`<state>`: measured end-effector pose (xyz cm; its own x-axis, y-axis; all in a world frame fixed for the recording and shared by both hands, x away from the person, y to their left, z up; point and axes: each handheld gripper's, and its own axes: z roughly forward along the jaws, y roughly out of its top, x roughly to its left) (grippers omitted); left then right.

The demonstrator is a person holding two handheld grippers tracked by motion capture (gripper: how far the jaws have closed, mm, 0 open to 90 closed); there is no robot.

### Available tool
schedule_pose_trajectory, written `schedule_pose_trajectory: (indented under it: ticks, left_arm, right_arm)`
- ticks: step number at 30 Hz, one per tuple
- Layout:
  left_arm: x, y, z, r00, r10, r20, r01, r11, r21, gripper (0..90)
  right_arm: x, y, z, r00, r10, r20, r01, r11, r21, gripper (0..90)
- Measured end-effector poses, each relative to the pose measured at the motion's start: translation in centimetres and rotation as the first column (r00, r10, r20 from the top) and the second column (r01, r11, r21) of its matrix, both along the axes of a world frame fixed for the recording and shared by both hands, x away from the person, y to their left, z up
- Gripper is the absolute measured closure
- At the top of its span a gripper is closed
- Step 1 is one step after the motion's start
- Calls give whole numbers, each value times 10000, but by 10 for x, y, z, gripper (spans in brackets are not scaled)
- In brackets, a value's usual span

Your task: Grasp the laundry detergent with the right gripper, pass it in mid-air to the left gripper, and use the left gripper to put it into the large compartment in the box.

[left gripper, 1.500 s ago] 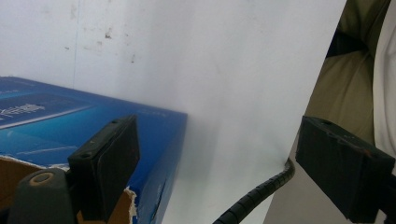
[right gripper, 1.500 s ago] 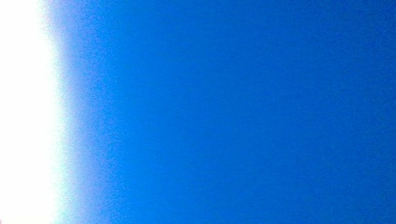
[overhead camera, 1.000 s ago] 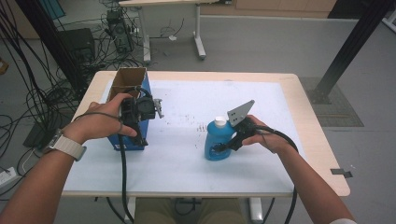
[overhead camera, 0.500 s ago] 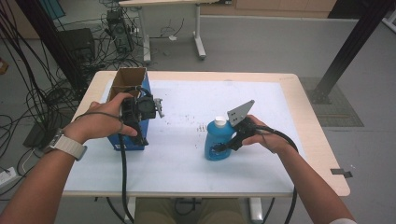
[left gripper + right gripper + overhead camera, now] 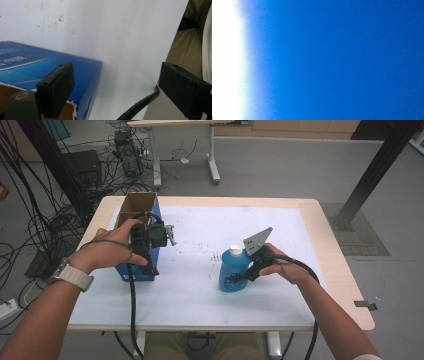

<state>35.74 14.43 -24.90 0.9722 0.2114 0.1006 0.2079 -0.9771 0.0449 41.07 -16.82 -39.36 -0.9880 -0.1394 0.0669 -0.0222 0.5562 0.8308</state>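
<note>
Left of centre in the high view, an open cardboard box (image 5: 134, 237) with blue printed sides stands upright on the white table (image 5: 190, 295); its inside is hidden by the left gripper (image 5: 150, 240). That gripper's jaws stand wide apart, one over the box's torn brown rim, holding nothing. Right of centre, a blue plastic bottle (image 5: 233, 270) with a white cap stands upright, with the right gripper (image 5: 239, 276) clamped on its body. Its own camera gives just a blurred smooth blue surface.
</note>
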Motion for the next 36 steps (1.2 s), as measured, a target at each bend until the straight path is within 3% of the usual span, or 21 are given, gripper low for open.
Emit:
schedule_pose_trajectory:
  ticks: [13,36]
  left_arm:
    - [0,-1,0,10000,10,-81,-10,10000,48,140]
    - [2,-2,2,9999,96,108,-96,9999,-40,122]
  right_arm:
    - [0,0,0,10000,-4,-8,4,10000,5,428]
    - [0,-1,-1,10000,-68,-42,69,9999,146,430]
